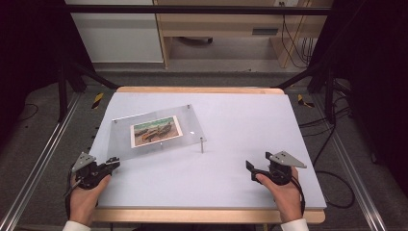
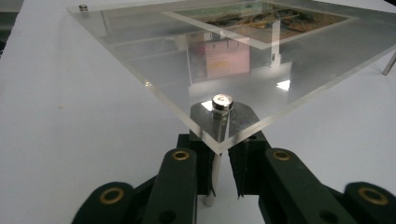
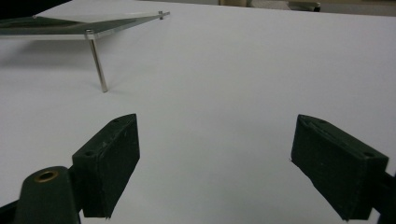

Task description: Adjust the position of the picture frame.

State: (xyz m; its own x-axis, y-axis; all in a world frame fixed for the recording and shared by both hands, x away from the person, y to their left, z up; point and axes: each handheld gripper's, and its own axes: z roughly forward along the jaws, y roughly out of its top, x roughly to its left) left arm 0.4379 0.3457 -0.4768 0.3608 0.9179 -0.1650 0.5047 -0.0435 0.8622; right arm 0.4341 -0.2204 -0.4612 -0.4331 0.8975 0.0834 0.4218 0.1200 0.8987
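Observation:
A clear acrylic panel [image 1: 154, 132] with a printed picture [image 1: 156, 130] under it stands on thin metal posts at the table's left middle. In the left gripper view the panel's near corner [image 2: 219, 140] hangs over the jaws, and its metal post [image 2: 217, 126], topped by a round cap [image 2: 222, 102], runs down between them. My left gripper [image 2: 219, 172] [image 1: 114, 163] is shut on that post. My right gripper [image 1: 257, 162] rests at the front right of the table, well away from the panel. Its jaws [image 3: 215, 140] stand wide open with nothing between them.
The pale table top [image 1: 240, 125] has a wooden edge at front and back. Another post [image 1: 201, 144] [image 3: 98, 65] holds up the panel's front right corner. Black frame rails and cables run along both sides on the floor.

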